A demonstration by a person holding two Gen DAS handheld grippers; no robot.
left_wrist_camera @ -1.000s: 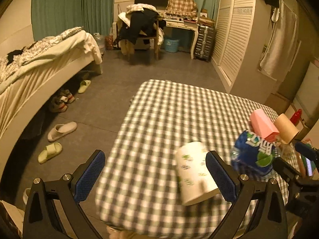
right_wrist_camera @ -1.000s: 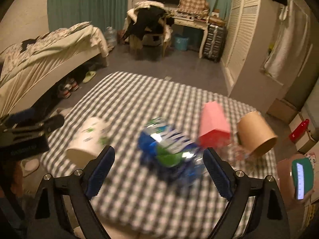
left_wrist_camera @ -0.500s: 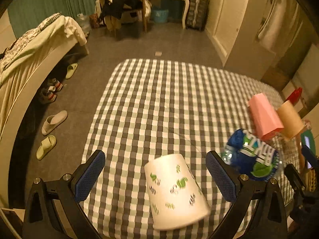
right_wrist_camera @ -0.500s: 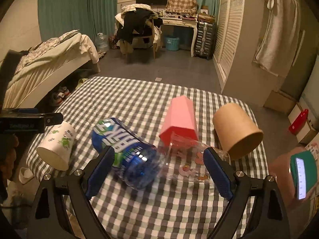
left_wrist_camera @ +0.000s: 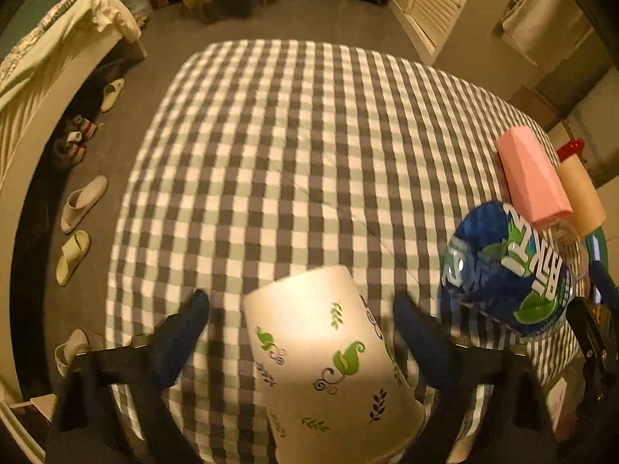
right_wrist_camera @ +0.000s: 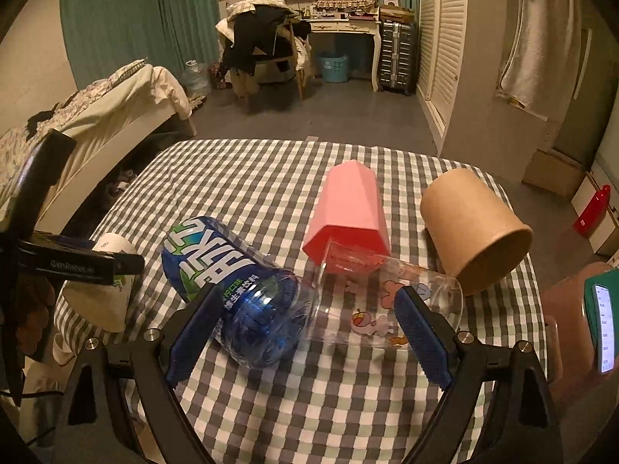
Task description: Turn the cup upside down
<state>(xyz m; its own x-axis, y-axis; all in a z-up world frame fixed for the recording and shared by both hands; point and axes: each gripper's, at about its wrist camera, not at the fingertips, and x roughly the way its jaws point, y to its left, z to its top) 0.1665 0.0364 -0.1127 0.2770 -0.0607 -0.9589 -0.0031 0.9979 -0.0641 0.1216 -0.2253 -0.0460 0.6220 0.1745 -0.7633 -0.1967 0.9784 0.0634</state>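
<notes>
At 6 o'clock on the checked cloth (left_wrist_camera: 294,147) my left gripper (left_wrist_camera: 298,321) straddles the white cup (left_wrist_camera: 329,367), jaws wide, pads apart from it w/ gaps both sides. Cup lies on its side, mouth toward me. My right gripper (right_wrist_camera: 305,328) hangs wide open, empty, over blue bottle (right_wrist_camera: 240,290) & clear glass (right_wrist_camera: 387,305); pink cup (right_wrist_camera: 348,208) at 12.

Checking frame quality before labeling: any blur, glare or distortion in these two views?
Left wrist view: motion blur smears the left gripper and the white paper cup; the checked tablecloth bulges from fisheye distortion. Right wrist view: sharp, dim warm light, with small glints on the blue bottle and clear glass; right gripper crisp.
</notes>
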